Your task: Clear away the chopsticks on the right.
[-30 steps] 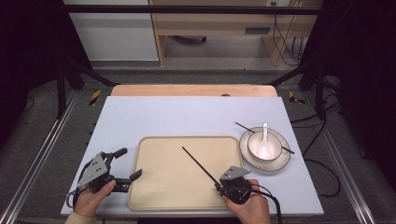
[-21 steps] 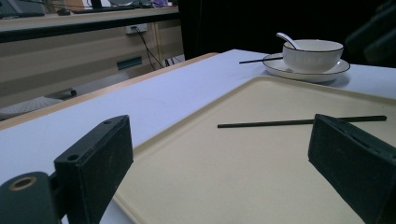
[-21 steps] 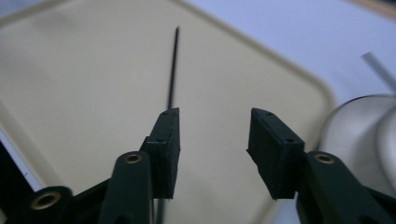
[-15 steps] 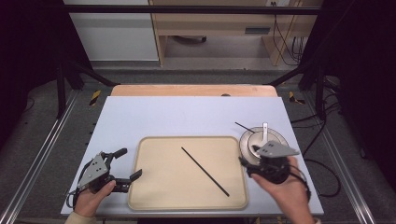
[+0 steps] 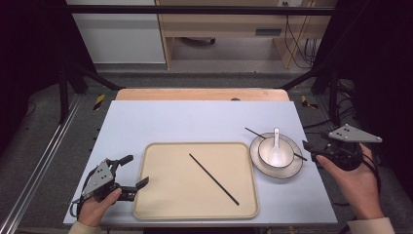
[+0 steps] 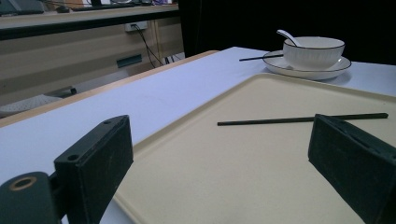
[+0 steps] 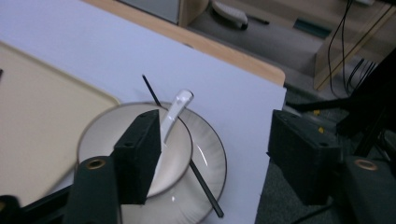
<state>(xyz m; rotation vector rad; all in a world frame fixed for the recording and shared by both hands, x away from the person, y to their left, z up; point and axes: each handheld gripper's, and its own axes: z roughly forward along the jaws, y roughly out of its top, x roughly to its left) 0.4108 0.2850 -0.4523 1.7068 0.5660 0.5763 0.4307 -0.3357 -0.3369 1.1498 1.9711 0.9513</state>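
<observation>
Since the earlier frame the right gripper (image 5: 315,152) left the chopstick (image 5: 214,179) diagonal on the tray (image 5: 163,204), far-left to near-right, and now hangs empty, jaws apart, right of the plate (image 5: 292,168) holding bowl (image 5: 265,154), spoon (image 5: 276,146) and second chopstick (image 7: 204,188), while the left gripper (image 5: 137,172) rests released.

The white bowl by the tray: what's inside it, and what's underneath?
A white spoon rests inside the bowl, handle leaning over the far rim. The bowl sits on a plate, and a black chopstick passes underneath, its middle hidden.
</observation>
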